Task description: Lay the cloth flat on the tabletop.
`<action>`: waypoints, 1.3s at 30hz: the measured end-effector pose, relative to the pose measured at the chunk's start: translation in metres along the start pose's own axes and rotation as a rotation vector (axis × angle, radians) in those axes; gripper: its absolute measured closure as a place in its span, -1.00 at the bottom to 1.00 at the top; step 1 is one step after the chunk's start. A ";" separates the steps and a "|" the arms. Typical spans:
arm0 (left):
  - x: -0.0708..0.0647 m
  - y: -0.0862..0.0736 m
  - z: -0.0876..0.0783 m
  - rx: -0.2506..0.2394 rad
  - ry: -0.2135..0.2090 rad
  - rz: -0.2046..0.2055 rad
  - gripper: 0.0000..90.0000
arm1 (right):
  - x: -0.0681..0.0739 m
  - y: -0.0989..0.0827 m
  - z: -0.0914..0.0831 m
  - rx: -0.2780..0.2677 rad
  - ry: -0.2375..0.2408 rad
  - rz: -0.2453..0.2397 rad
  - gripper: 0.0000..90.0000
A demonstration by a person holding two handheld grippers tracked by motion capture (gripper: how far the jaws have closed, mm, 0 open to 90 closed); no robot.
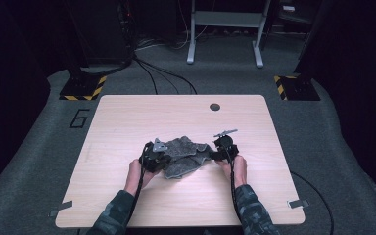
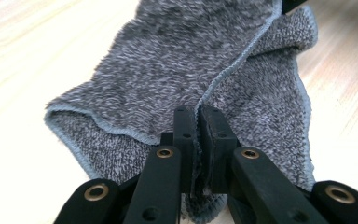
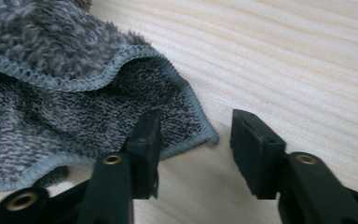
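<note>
- The cloth [image 1: 183, 155] lies crumpled at the middle of the high view, on the table [image 1: 127, 117], between the two grippers.
- It looks light, soft and limp; it should sag and fold when lifted, so the stitched hems and corners are the best places to take hold.
- It is grey-flecked terry with a pale blue-grey hem [image 3: 74, 84].
- Left gripper [image 2: 198, 135]: jaws pinched tight on a hemmed fold at lower centre of its view.
- Right gripper [image 3: 196, 140]: jaws stand apart, part-way closed, straddling the cloth's corner [image 3: 205, 135] without pressing it.
</note>
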State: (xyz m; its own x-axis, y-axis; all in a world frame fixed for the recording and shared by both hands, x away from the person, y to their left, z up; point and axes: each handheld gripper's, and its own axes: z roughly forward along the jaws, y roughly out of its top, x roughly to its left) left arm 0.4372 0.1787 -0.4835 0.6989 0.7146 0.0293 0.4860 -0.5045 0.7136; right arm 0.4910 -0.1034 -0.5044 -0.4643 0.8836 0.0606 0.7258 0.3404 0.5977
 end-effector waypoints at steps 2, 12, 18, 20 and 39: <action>0.003 0.000 -0.003 -0.008 0.008 -0.005 0.90 | 0.000 0.000 0.000 -0.005 -0.009 -0.021 0.41; 0.018 0.007 -0.021 -0.045 0.040 -0.030 0.91 | -0.003 -0.003 -0.001 -0.028 0.022 -0.027 0.94; 0.022 0.007 -0.025 -0.058 0.048 -0.040 0.90 | -0.004 -0.002 -0.013 -0.060 0.009 -0.031 0.95; 0.024 0.006 -0.025 -0.054 0.048 -0.033 0.90 | -0.007 -0.002 -0.020 -0.068 0.002 -0.029 0.95; 0.048 -0.026 -0.044 -0.048 0.014 -0.213 -0.19 | 0.029 0.014 -0.041 -0.106 0.083 -0.228 -0.12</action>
State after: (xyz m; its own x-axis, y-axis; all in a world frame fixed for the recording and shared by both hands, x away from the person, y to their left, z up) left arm 0.4347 0.2473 -0.4699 0.5752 0.8097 -0.1163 0.5964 -0.3178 0.7371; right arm 0.4672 -0.0866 -0.4611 -0.6526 0.7573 -0.0225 0.5428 0.4880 0.6835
